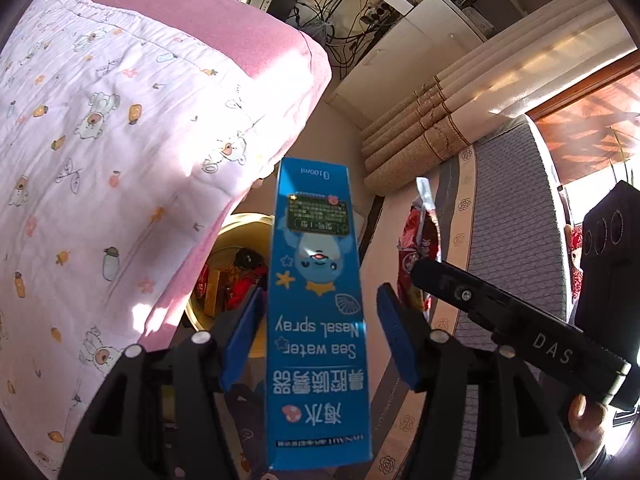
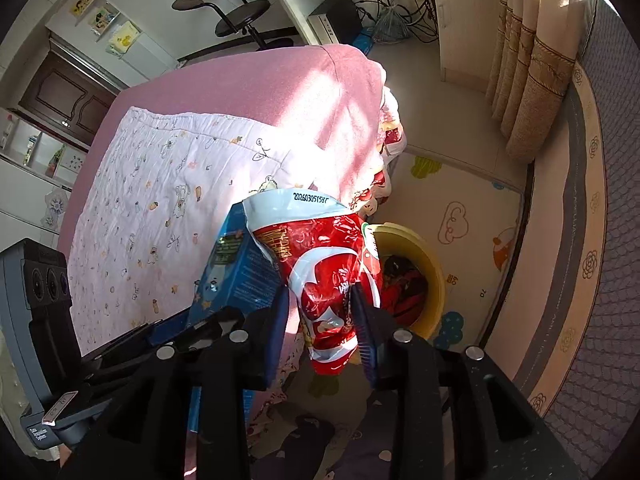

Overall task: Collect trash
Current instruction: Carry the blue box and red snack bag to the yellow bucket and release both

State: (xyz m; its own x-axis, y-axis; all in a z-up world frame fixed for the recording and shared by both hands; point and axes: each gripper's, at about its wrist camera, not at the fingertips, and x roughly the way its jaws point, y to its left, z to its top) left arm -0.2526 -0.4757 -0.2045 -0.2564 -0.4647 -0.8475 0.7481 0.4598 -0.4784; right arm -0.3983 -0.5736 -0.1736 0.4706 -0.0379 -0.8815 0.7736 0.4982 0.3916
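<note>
My left gripper (image 1: pixel 318 336) has a blue nasal spray box (image 1: pixel 316 280) standing between its blue pads; the left pad touches it, a gap shows at the right pad. My right gripper (image 2: pixel 320 320) is shut on a red and white snack bag (image 2: pixel 324 264), held above the floor. The box also shows in the right wrist view (image 2: pixel 240 268), left of the bag. A yellow bin (image 2: pixel 424 264) with red trash inside stands on the floor just beyond both grippers; it shows in the left wrist view (image 1: pixel 228 240) behind the box. The bag and right gripper show in the left wrist view (image 1: pixel 416 240).
A bed with a pink sheet (image 2: pixel 256 80) and a printed white quilt (image 1: pixel 100 140) lies left of the bin. A grey mattress edge (image 2: pixel 592 240) runs along the right. Curtains (image 2: pixel 528 60), a desk with cables and a chair (image 2: pixel 240 16) stand beyond. A play mat (image 2: pixel 472 216) covers the floor.
</note>
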